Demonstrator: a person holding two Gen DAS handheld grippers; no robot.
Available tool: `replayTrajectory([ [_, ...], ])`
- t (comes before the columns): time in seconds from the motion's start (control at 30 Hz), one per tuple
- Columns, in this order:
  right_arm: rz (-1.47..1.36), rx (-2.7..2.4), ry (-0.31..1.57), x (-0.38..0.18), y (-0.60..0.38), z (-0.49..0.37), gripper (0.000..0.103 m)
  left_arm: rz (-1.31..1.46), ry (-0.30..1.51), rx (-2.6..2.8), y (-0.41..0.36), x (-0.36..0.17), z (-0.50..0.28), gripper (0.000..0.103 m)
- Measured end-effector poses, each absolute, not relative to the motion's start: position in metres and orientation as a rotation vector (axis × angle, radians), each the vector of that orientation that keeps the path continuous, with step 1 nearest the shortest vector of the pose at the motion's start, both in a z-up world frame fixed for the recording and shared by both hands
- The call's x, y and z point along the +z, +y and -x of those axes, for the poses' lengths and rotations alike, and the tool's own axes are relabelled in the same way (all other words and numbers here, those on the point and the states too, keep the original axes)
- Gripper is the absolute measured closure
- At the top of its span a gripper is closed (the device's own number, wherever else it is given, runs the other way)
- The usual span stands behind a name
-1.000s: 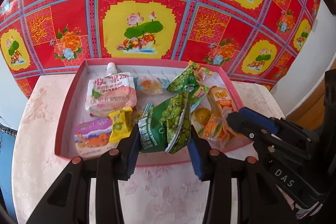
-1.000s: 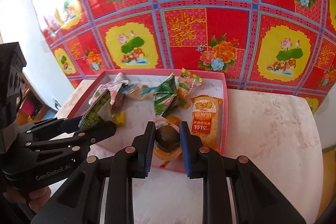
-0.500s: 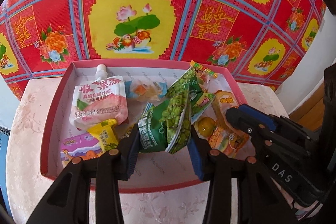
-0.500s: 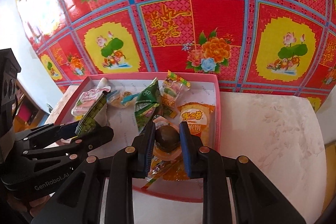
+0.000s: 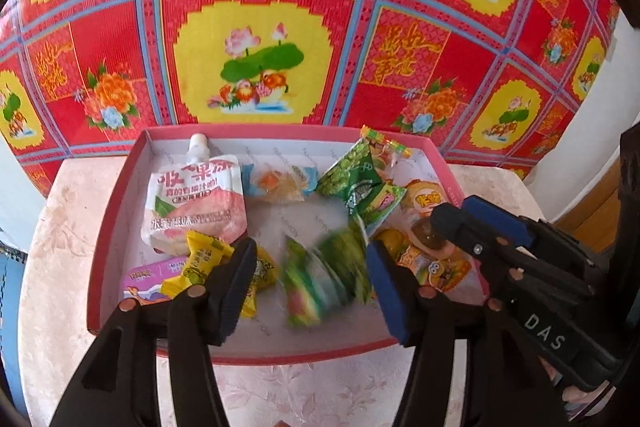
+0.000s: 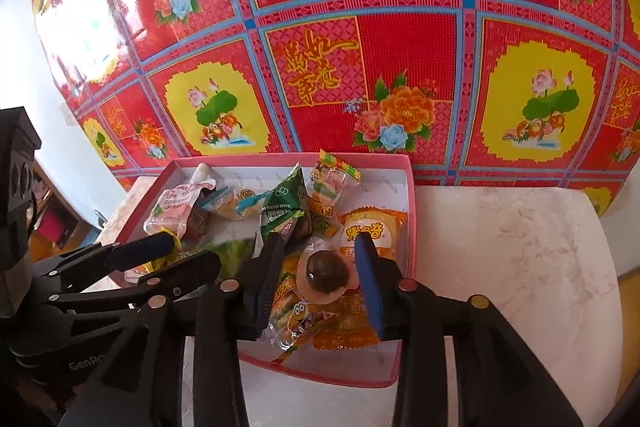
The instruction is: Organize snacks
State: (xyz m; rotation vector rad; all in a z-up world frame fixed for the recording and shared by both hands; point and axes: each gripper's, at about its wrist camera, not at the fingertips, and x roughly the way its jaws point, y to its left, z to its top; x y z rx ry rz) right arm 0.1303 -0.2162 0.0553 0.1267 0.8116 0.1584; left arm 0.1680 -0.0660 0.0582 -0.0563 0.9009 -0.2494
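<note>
A red box (image 5: 296,349) on the table holds several snack packets. My left gripper (image 5: 309,259) hangs over its near middle, jaws opening. A green pea packet (image 5: 320,279) is blurred between them, free of both pads. My right gripper (image 6: 319,247) is over the box's near right part, jaws also opening. A brown jelly cup (image 6: 326,273) rests on orange wrappers between its fingers, with a gap on each side. The left wrist view shows the right gripper (image 5: 456,211) at the right. The left gripper (image 6: 194,251) reaches in from the left in the right wrist view.
Inside the box lie a white-pink drink pouch (image 5: 196,199), yellow candies (image 5: 204,255), a purple packet (image 5: 148,279), a clear candy (image 5: 276,183), green packets (image 5: 360,183) and an orange cracker pack (image 6: 370,231). Pale tabletop (image 6: 520,267) surrounds the box; a red-and-yellow flowered cloth hangs behind.
Both grippers have opened. The green pea packet has slipped out of the left jaws and is dropping into the box. The jelly cup has left the right pads and lies on the wrappers.
</note>
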Motion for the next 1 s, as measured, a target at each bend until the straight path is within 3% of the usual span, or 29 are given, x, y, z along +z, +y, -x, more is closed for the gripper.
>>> replayTrajectory([
  [0.33,-0.102,0.123,0.818,0.063,-0.213,-0.118,0.046,0.059,0.884,-0.224,-0.057,0.072,-0.150,0.042],
  [0.57,-0.103,0.106,0.837,0.060,-0.211,-0.100,0.042,0.028,0.846,-0.174,-0.052,0.077,-0.132,0.028],
  [1.0,-0.096,0.083,0.880,0.046,-0.205,-0.070,0.037,0.027,0.886,-0.119,-0.039,0.064,-0.106,0.024],
])
